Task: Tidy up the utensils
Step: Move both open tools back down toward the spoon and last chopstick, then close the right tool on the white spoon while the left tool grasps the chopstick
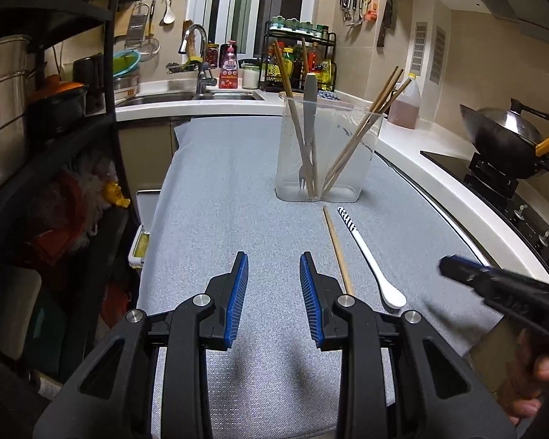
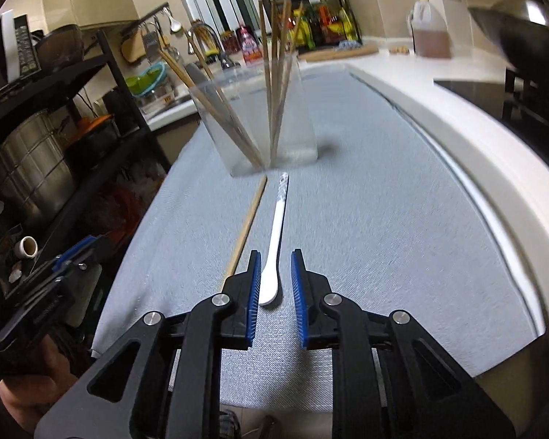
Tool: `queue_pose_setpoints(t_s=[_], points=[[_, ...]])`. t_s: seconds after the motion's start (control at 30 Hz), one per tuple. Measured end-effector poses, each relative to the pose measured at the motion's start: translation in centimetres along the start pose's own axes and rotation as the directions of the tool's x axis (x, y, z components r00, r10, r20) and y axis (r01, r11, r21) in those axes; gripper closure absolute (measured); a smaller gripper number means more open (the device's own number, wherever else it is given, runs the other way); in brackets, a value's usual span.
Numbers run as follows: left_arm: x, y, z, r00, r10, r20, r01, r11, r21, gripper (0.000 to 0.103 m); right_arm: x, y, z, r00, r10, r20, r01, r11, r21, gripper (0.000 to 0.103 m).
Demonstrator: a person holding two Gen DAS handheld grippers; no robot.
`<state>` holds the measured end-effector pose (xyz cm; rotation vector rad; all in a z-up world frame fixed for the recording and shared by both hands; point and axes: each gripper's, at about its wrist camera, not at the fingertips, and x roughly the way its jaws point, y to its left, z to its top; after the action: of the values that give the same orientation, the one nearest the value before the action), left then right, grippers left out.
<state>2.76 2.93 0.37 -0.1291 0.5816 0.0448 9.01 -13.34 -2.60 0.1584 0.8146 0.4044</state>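
The right gripper (image 2: 273, 256), fingers parted and empty, straddles the white plastic spoon (image 2: 274, 241) lying flat on the grey-clothed tabletop (image 2: 384, 237). The left gripper (image 1: 273, 258) hovers open, empty. The thin spoon could slip free or nudge the wooden chopstick (image 2: 247, 225) just beside it.

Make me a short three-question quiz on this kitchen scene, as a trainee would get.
1. True or false: the white plastic spoon lies on the grey cloth mat, outside the clear plastic holder.
2. Which gripper is lined up over the spoon? A. left gripper B. right gripper
3. Fill in: beside the spoon lies one loose wooden ____.

Key: 1 true; 2 B; 3 chopstick.
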Motion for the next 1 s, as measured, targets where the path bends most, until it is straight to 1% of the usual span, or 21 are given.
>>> queue_pose_setpoints(t_s=[0.2, 0.33, 0.5, 0.53, 0.63, 0.8, 0.9, 1.0], points=[[0.3, 0.3, -0.5, 1.0, -0.021, -0.019, 0.02, 1.0, -0.009, 0.074, 4.0, -0.1, -0.8, 0.996, 0.014, -0.09, -0.009, 0.998, 0.059, 0.082], [0.4, 0.3, -0.7, 0.999, -0.029, -0.024, 0.029, 1.0, -0.009, 0.074, 5.6, 0.4, -1.4, 0.99, 0.003, -0.14, 0.006, 0.998, 0.065, 0.082], [0.7, 0.1, -1.0, 0.998, -0.043, -0.039, 0.043, 0.999, -0.006, 0.074, 5.9, 1.5, -1.8, 0.991, -0.032, -0.131, 0.036, 0.999, 0.026, 0.082], [0.8, 0.1, -1.1, 0.998, -0.049, -0.044, 0.048, 0.999, -0.009, 0.074, 5.9, 1.6, -1.8, 0.991, -0.038, -0.128, 0.041, 0.999, 0.021, 0.086], [1.2, 0.0, -1.5, 0.996, -0.057, -0.062, 0.056, 0.998, -0.017, 0.074, 5.7, 1.6, -2.0, 0.991, -0.044, -0.124, 0.046, 0.999, 0.013, 0.088], [1.9, -0.7, -2.1, 0.993, -0.076, -0.092, 0.076, 0.997, -0.01, 0.074, 5.3, 1.0, -1.9, 0.991, -0.056, -0.118, 0.06, 0.998, 0.032, 0.093], [2.4, -1.5, -2.5, 0.987, -0.107, -0.117, 0.107, 0.994, -0.004, 0.074, 4.7, 0.5, -2.0, 0.992, -0.062, -0.11, 0.066, 0.997, 0.03, 0.093], [3.4, -2.3, -3.2, 0.978, -0.144, -0.152, 0.144, 0.99, -0.014, 0.074, 4.1, -0.1, -2.0, 0.993, -0.068, -0.098, 0.071, 0.997, 0.032, 0.093]])
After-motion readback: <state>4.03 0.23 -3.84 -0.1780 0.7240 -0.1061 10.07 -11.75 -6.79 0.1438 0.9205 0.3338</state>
